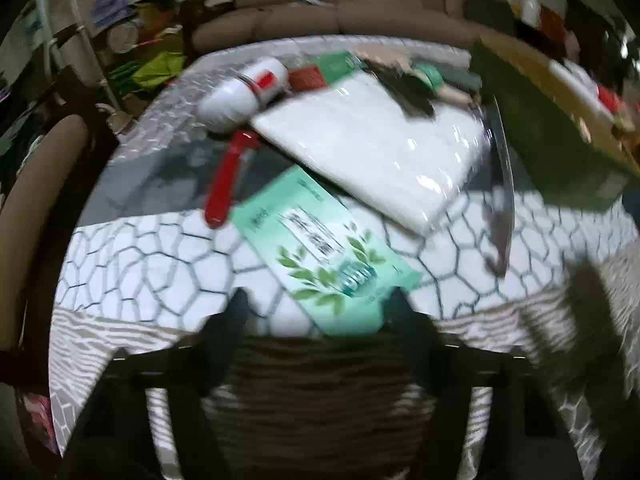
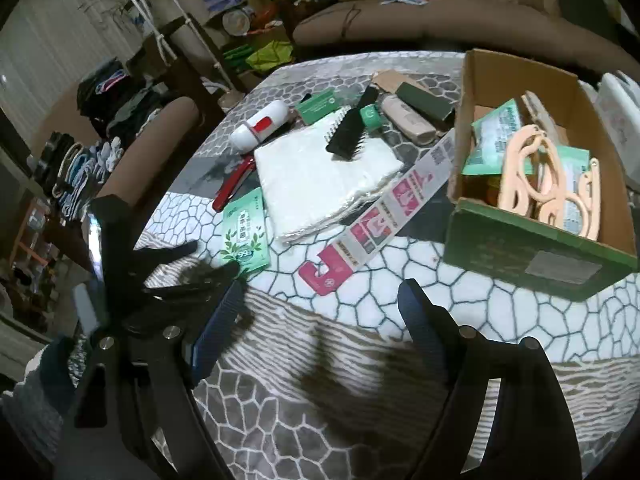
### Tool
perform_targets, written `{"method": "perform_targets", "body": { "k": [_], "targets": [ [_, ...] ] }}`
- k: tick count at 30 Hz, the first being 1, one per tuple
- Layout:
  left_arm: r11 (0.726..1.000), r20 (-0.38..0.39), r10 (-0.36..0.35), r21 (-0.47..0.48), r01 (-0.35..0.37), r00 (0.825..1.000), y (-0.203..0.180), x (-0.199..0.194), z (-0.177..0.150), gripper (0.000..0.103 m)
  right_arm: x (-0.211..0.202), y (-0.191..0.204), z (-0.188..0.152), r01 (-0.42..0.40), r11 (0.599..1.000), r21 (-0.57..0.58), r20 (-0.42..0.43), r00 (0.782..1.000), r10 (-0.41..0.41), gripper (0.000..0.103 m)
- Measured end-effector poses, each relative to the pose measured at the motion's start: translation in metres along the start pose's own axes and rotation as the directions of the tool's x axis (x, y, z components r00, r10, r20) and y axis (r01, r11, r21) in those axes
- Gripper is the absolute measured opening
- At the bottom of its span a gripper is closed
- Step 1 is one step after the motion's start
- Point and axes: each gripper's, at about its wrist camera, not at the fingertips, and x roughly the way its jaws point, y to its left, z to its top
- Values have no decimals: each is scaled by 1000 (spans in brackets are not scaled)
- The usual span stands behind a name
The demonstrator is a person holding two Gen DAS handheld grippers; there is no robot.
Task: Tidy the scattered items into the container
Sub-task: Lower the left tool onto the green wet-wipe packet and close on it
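A: Right wrist view gets the whole cardboard box (image 2: 532,216) at the table's right side, open top, green front wall. Inside it: peach plastic hangers (image 2: 548,176) and mint sachets (image 2: 494,136). Left wrist view only catches that box (image 1: 560,120) as a dark blurred edge, contents hidden.

B: And the loose stuff?

A: Both views show it. Mint-green packet with leaf print (image 1: 320,256), flat on the patterned tablecloth (image 1: 152,264), nearest corner sitting between the left gripper (image 1: 316,308) fingers. White folded cloth in clear wrap (image 1: 372,152) overlaps its far end. Red-handled tool (image 1: 228,184) lies just left of both, white bottle with red label (image 1: 244,92) behind it.

B: Right-only items?

A: Long pink-and-white printed strip (image 2: 376,216) running from the cloth toward the box, black comb (image 2: 348,136) lying on the cloth, beige remote (image 2: 406,120) and dark green case (image 2: 424,102) further back.

B: Jaws?

A: Left gripper fingers spread wide, low over the table edge, straddling the packet corner, no clamp visible. Right gripper (image 2: 320,312) fingers also wide apart, empty, hovering above bare cloth in front of the box, the left gripper visible at its left.
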Motion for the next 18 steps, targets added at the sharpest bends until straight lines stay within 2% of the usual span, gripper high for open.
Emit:
{"method": "perform_targets", "body": {
  "k": [1, 3, 6, 9, 10, 11, 12, 17, 18],
  "targets": [
    [999, -4, 10, 34, -10, 1000, -7, 2, 0, 41, 1, 1, 0, -3, 1000, -5, -5, 1000, 3, 79],
    [996, 20, 21, 82, -23, 1000, -17, 0, 2, 41, 3, 2, -1, -10, 1000, -10, -12, 1000, 10, 79],
    [996, 12, 15, 88, -16, 1000, -22, -2, 5, 41, 4, 2, -3, -13, 1000, -17, -21, 1000, 13, 79],
    [995, -19, -68, 75, 69, 997, -25, -14, 8, 41, 3, 0, -5, -13, 1000, -21, -28, 1000, 13, 79],
    [993, -12, -77, 93, 78, 997, -28, -18, 7, 47, 3, -1, -6, -10, 1000, -21, -29, 1000, 9, 79],
    [992, -2, -65, 110, 64, 998, -30, -22, 5, 57, 2, -2, -6, -7, 1000, -20, -29, 1000, 6, 79],
    [992, 11, -53, 119, 51, 999, -31, -23, 2, 58, 1, -3, -6, -6, 1000, -18, -28, 1000, 5, 79],
    [996, 5, -51, 78, 50, 999, -22, -7, -1, 58, 5, -6, -6, -7, 1000, -5, -39, 999, 6, 79],
    [996, -3, -53, 71, 53, 999, -20, -3, -1, 55, 6, -5, -6, -9, 1000, -6, -40, 999, 8, 79]
  ]
}}
